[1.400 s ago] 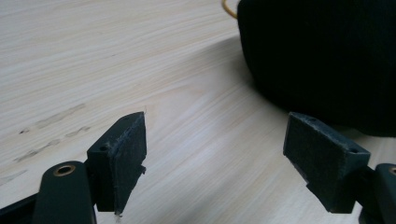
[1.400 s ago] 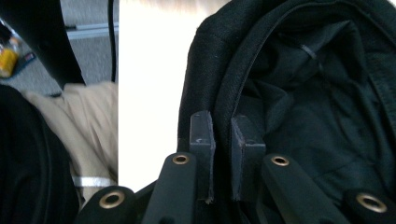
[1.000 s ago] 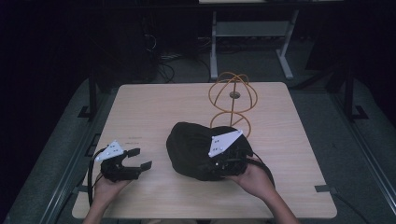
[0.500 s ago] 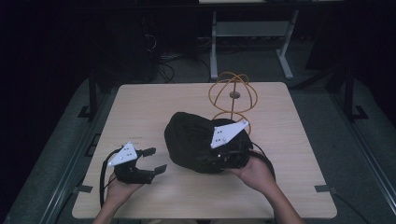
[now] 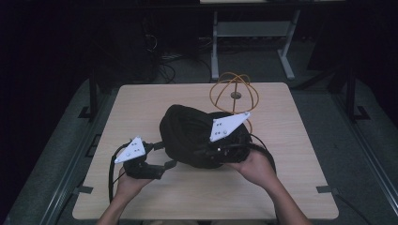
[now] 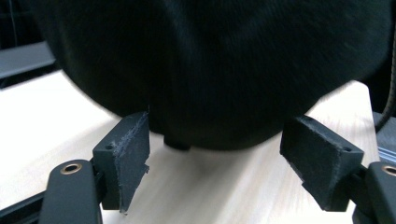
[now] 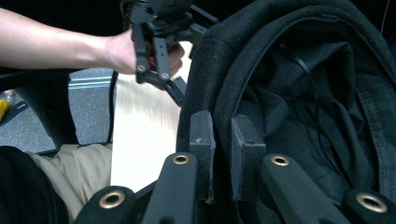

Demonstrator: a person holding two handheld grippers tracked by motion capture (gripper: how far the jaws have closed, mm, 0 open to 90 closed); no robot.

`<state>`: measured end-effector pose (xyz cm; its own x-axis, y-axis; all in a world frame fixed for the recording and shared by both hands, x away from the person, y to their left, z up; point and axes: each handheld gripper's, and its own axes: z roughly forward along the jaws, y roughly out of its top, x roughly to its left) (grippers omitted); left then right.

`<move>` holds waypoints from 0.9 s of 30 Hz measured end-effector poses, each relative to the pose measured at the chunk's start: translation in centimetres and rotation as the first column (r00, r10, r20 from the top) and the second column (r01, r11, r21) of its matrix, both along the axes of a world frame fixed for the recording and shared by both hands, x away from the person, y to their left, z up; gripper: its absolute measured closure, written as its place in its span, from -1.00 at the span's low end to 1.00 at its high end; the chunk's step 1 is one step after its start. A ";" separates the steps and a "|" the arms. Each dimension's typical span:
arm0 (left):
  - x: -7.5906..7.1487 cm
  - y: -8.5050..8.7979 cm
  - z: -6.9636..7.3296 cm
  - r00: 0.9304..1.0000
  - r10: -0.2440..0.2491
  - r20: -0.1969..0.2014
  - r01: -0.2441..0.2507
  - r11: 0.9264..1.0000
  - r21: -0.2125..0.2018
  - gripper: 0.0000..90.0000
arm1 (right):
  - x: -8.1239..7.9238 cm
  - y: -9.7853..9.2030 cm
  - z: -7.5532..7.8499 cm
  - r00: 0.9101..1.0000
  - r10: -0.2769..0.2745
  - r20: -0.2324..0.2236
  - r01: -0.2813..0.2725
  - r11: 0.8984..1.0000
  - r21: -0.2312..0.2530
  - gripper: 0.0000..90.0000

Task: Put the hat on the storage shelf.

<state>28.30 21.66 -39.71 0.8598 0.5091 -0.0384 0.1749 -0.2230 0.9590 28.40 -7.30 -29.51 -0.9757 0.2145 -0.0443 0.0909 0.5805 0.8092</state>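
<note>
A black fabric hat (image 5: 185,129) sits in the middle of the wooden table (image 5: 141,101), tipped up at its near right side. My right gripper (image 5: 209,152) is shut on the hat's rim (image 7: 219,93), one pad inside and one outside; the right gripper view looks into the hat's dark lining (image 7: 303,107). My left gripper (image 5: 164,155) is open at the hat's near left side. In the left gripper view its jaws (image 6: 215,140) stand wide apart just in front of the hat (image 6: 210,70), with nothing between the pads. An orange wire stand (image 5: 233,93) rises behind the hat.
Bare tabletop lies left of the hat and along the front edge. Black cables trail from both grippers across the table. Beyond the far edge stand a white frame's legs (image 5: 286,56) on a dark floor with cables.
My left gripper has moved right and slightly up, close to the hat. My right gripper has risen with the rim, tilting the hat further.
</note>
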 end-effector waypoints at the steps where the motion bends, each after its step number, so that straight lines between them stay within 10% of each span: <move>1: 0.1 -0.2 0.1 1.000 0.000 0.002 0.000 1.000 -0.010 -0.42 | -0.1 0.1 0.1 1.000 0.004 -0.003 -0.004 1.000 0.003 0.79; 11: -0.1 -0.6 1.2 0.995 -0.047 0.085 0.050 0.998 -0.031 0.80 | -0.3 0.0 0.8 1.000 0.018 0.001 -0.018 0.999 0.034 0.80; 27: -0.5 0.1 4.4 0.993 -0.009 0.119 0.007 1.000 0.015 0.92 | 0.7 -0.7 0.8 0.999 -0.007 -0.043 0.010 0.997 0.073 0.77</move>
